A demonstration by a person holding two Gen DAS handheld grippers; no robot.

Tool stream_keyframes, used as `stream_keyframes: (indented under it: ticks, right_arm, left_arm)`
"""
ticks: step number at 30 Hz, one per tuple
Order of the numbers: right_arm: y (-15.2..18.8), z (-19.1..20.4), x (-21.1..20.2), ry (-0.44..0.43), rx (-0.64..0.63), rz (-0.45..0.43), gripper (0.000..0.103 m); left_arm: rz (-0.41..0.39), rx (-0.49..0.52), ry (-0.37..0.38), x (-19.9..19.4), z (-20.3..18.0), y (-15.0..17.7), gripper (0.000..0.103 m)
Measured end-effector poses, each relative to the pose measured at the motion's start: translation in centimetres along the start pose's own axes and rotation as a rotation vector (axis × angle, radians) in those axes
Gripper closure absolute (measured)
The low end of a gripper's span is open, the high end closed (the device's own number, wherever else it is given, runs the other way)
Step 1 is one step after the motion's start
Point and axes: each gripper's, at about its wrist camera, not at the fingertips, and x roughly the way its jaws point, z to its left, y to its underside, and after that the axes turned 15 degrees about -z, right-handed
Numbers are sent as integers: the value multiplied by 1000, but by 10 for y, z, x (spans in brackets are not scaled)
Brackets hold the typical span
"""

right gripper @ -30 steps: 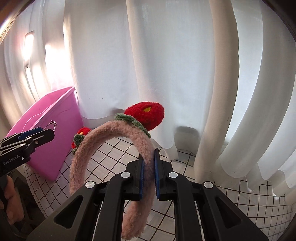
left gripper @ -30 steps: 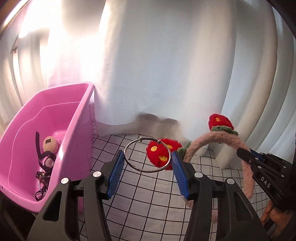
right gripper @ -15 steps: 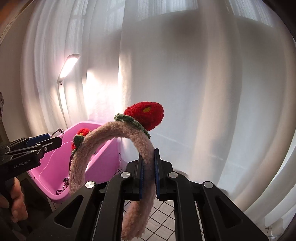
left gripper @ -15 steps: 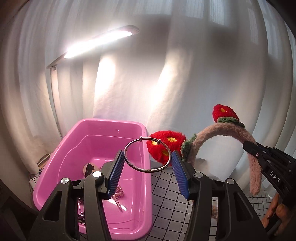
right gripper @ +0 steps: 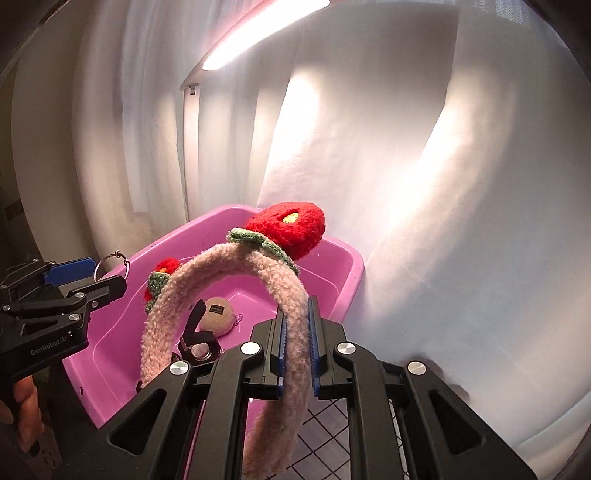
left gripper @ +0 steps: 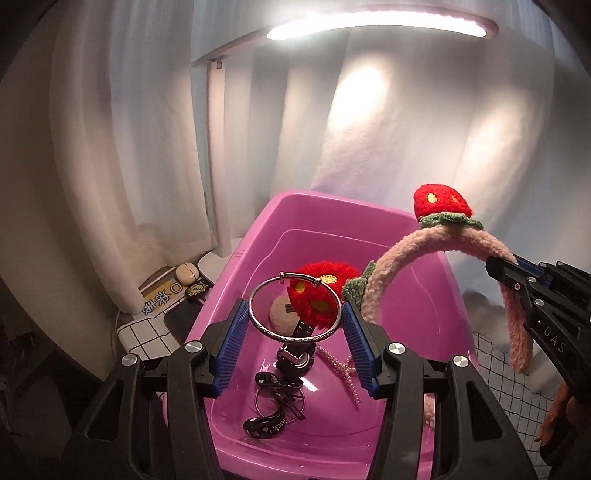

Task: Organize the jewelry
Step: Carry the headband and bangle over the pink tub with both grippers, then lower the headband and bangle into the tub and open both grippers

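Observation:
My left gripper (left gripper: 294, 314) is shut on a silver bangle (left gripper: 280, 335), which sits flat between the blue pads, hanging above the pink bin (left gripper: 332, 206). To its right, my right gripper (left gripper: 506, 269) is shut on a fuzzy pink headband (left gripper: 436, 240) with red strawberries. In the right wrist view the right gripper (right gripper: 296, 321) pinches the headband (right gripper: 229, 266) on one side, its arch reaching over the bin (right gripper: 347, 266). The left gripper (right gripper: 88, 277) with the bangle (right gripper: 110, 258) shows at the left.
Inside the bin lie a black watch (left gripper: 295, 358), a pearl string (left gripper: 343, 373), a beige round pouch (left gripper: 282, 314) and black straps (left gripper: 269, 410). A desk lamp (left gripper: 369, 26) shines overhead before white curtains. A card (left gripper: 162, 291) and small case (left gripper: 186, 272) lie left of the bin.
Both grippers have swung left with their loads, from over the checked cloth to above the pink bin. The lamp has come into view. Neither grip has changed.

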Motion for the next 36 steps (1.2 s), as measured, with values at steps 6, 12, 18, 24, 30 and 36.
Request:
stream_keyframes:
  ticks: [6, 12, 18, 24, 30, 36]
  right_arm:
    - [7, 22, 34, -3, -30, 94, 93]
    - [9, 29, 58, 19, -26, 154, 63]
    - [2, 29, 46, 41, -36, 116, 48]
    - [-2, 23, 33, 47, -5, 94, 44]
    - [1, 18, 12, 42, 43, 81, 42]
    - [6, 13, -12, 18, 123, 68, 40]
  left_arm:
    - [81, -12, -20, 25, 9, 15, 51]
    - [151, -48, -77, 36, 18, 22, 28]
    - [135, -13, -75, 28, 11, 19, 6]
    - [135, 12, -82, 20, 4, 16, 6]
    - [142, 48, -128, 11, -3, 14, 6]
    - [145, 39, -151, -4, -4, 11, 6]
